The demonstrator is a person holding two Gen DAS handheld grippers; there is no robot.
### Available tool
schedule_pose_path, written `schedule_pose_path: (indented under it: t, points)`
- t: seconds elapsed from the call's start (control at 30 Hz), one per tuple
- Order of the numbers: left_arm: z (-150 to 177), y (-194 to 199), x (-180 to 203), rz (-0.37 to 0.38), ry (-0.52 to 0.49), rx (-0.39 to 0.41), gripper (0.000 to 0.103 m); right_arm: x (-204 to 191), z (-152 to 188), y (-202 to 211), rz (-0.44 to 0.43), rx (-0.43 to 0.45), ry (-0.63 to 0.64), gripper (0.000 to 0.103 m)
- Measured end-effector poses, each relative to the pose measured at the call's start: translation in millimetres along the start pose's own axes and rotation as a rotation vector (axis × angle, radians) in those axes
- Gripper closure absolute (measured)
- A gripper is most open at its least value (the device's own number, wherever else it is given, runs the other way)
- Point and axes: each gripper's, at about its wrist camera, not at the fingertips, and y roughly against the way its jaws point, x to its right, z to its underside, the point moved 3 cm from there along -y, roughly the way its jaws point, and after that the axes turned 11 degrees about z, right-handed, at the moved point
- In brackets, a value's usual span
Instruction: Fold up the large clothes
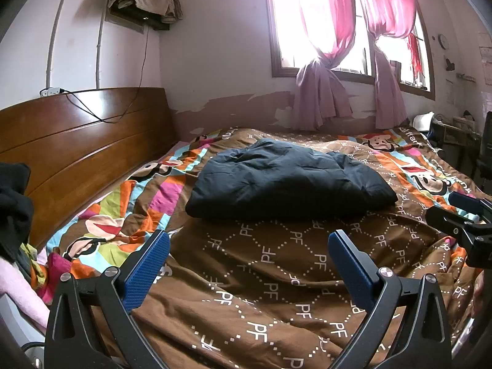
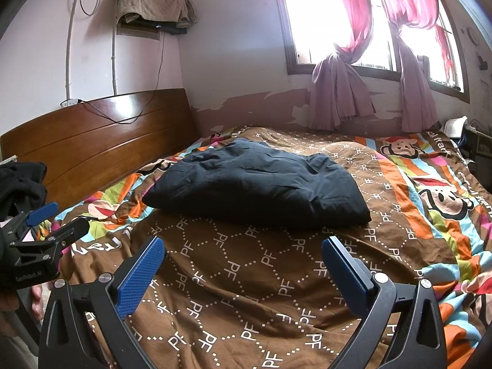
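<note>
A dark navy garment (image 1: 286, 181) lies folded in a thick bundle on the bed's brown patterned quilt (image 1: 276, 276); it also shows in the right wrist view (image 2: 258, 187). My left gripper (image 1: 249, 240) is open and empty, above the quilt a short way in front of the garment. My right gripper (image 2: 243, 247) is open and empty, also just short of the garment. The right gripper shows at the right edge of the left wrist view (image 1: 461, 215). The left gripper shows at the left edge of the right wrist view (image 2: 52, 224).
A wooden headboard (image 1: 77, 153) stands at the left. Dark clothes (image 1: 15, 209) and a pink item (image 1: 18, 292) lie at the left edge. A window with pink curtains (image 1: 332, 61) is behind the bed. Cluttered furniture (image 1: 455, 132) stands at the far right.
</note>
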Motion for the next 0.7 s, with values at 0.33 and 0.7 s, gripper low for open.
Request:
schedule_pose_path:
  t: [0.33,0.7]
  points:
    - [-0.4,-0.3,0.7,-0.002,-0.005,-0.004,0.002,1.1,0.8,-0.1,0.005,-0.001,-0.011,0.000]
    - [-0.9,-0.4,1.5,-0.002,-0.004,-0.009,0.002,0.8,0.9,-0.4,0.006,-0.002,-0.013,0.000]
